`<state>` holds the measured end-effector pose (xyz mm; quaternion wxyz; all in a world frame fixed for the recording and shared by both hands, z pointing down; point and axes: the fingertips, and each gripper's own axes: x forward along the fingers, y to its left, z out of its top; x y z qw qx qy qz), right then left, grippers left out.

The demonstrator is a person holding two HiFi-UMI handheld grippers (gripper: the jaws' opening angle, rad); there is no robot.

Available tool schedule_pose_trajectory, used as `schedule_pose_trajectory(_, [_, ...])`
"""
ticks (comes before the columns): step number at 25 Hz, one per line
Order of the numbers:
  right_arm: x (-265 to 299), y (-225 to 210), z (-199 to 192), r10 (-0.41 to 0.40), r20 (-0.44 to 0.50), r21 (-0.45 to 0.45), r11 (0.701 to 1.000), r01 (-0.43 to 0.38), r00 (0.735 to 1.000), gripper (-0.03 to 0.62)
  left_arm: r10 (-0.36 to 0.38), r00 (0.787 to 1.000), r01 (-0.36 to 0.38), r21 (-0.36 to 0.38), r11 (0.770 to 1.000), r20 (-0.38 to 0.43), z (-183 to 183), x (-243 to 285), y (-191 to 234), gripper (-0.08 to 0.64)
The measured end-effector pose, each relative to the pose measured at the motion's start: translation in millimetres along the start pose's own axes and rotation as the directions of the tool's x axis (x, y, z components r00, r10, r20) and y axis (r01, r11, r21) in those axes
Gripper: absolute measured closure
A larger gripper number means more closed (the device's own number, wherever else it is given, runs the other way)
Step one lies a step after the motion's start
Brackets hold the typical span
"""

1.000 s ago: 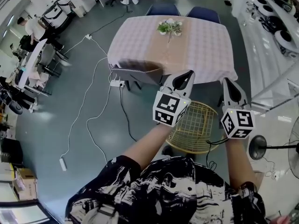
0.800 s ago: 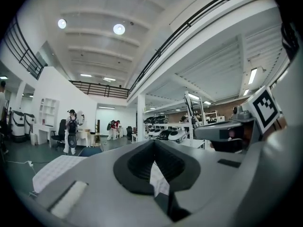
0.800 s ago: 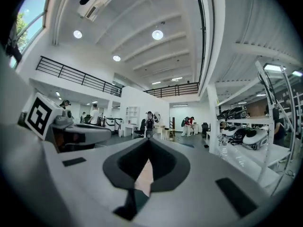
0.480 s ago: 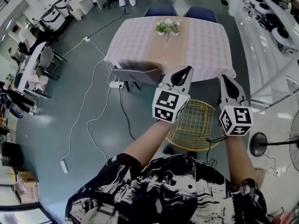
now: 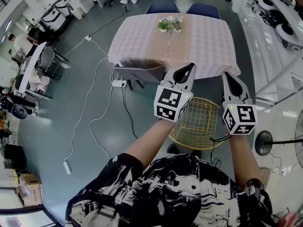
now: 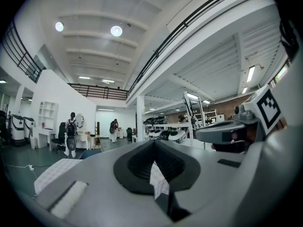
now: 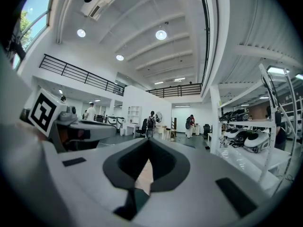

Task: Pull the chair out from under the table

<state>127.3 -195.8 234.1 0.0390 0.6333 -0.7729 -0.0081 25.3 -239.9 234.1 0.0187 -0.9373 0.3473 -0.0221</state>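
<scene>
Head view: one table under a checked cloth carries one small plant. Four chairs stand around it: two blue chairs at the far side, one grey chair tucked under the near left corner, and one gold wire chair at the near side, its far rim at the hem of the cloth, right in front of the person. The left gripper and right gripper are held above the wire chair, one at each side, and neither grips it. One fan stands at the right, and one white cable trails over the floor.

Left gripper view: the left gripper has its jaws closed together with nothing between them. Two people stand far off.

Right gripper view: the right gripper is likewise closed and empty. Three people are visible in the distance.
</scene>
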Motion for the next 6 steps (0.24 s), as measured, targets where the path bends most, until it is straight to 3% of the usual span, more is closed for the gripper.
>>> schedule_pose_trajectory(6, [-20,6,21,0.002,-0.001,-0.005,1.0,-0.002,1.0,0.591,-0.004,1.0,0.004,0.006,1.0,0.002,23,-14,-14,0.556])
